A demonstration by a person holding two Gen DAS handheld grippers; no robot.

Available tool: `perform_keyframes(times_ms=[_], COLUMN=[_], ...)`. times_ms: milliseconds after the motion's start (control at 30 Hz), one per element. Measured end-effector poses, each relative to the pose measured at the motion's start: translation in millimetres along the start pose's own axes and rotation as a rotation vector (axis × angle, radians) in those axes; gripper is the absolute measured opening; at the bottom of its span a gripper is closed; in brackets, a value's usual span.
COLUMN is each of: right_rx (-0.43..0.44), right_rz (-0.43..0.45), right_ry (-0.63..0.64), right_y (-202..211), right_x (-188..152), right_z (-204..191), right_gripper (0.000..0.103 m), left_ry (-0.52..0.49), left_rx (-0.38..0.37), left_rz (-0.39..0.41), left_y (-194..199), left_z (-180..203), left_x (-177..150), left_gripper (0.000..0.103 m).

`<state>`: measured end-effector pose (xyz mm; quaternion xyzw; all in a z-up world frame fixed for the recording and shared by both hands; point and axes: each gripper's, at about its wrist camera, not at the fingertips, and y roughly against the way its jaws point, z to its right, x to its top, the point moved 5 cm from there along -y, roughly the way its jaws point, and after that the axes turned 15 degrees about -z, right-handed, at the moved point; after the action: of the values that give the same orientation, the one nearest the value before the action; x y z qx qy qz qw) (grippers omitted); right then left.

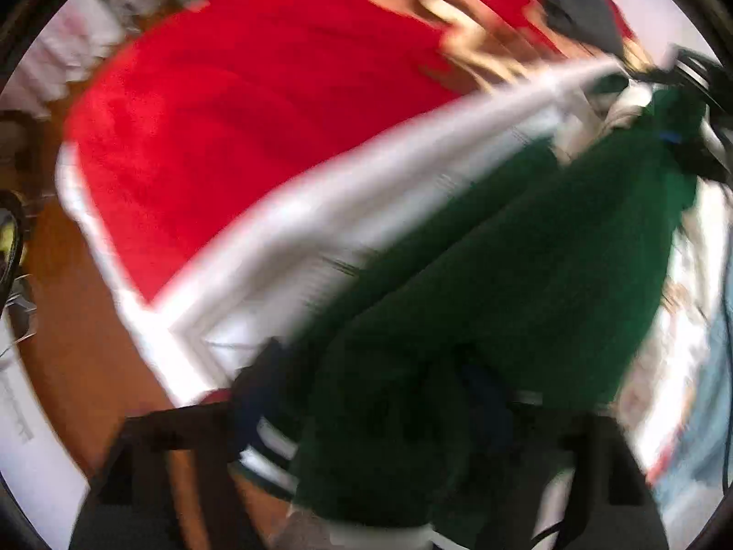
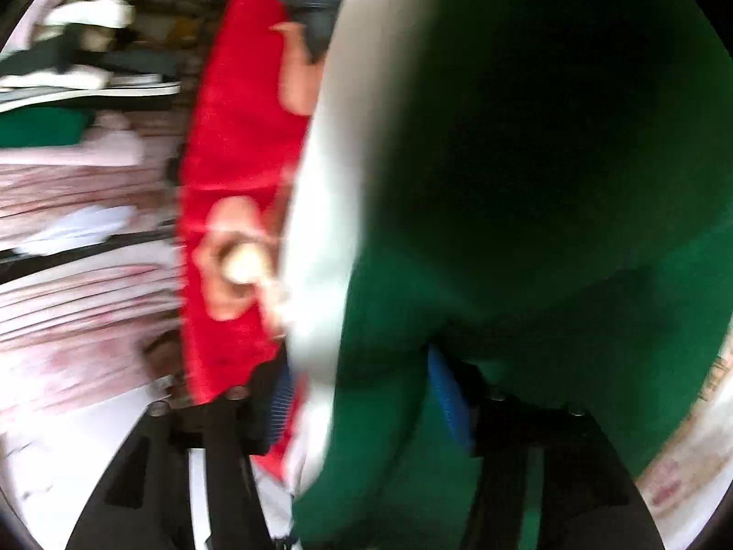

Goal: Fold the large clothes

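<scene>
A large dark green garment [image 1: 504, 284] with white trim hangs stretched between both grippers; both views are motion-blurred. My left gripper [image 1: 380, 408] is shut on a bunched green edge with striped white cuff. My right gripper [image 2: 366, 394] is shut on the green garment [image 2: 527, 183], whose white lining [image 2: 320, 238] hangs beside it. The cloth fills most of the right wrist view and hides what lies behind it.
A red cloth [image 1: 256, 128] with a white border covers the surface below, with a printed figure on it [image 2: 238, 261]. Brown floor [image 1: 78, 321] shows at the left. Stacked folded clothes [image 2: 73, 137] lie at the left of the right wrist view.
</scene>
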<state>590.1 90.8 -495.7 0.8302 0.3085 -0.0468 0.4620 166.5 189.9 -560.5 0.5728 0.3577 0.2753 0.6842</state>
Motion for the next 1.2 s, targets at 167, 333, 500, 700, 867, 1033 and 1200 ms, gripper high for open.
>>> perform_keyframes(times_ms=[167, 333, 500, 700, 867, 1033, 1200], right_rx=[0.095, -0.088, -0.019, 0.151, 0.384, 0.457, 0.421], right_rz=[0.037, 0.215, 0.22, 0.222, 0.291, 0.395, 0.505], right_ry=[0.071, 0.028, -0.025, 0.127, 0.116, 0.026, -0.197], right_y=[51, 122, 119, 77, 83, 119, 167], right_x=[-17, -49, -55, 10, 34, -11, -143], right_z=[24, 128, 238, 257, 249, 261, 338], right_gripper=[0.077, 0.082, 0.087, 0.089, 0.027, 0.018, 0.018], left_ry=[0.106, 0.076, 0.041, 0.079, 0.07, 0.048, -0.043], left_rx=[0.137, 0.267, 0.356, 0.396, 0.456, 0.464, 0.413], left_rz=[0.11, 0.122, 0.05, 0.057, 0.093, 0.137, 0.169], left_y=[36, 26, -24, -32, -16, 9, 30], left_z=[-35, -19, 0, -1, 12, 38, 93], left_x=[-4, -9, 3, 16, 15, 10, -3], left_gripper=[0.088, 0.088, 0.089, 0.09, 0.09, 0.09, 0.09])
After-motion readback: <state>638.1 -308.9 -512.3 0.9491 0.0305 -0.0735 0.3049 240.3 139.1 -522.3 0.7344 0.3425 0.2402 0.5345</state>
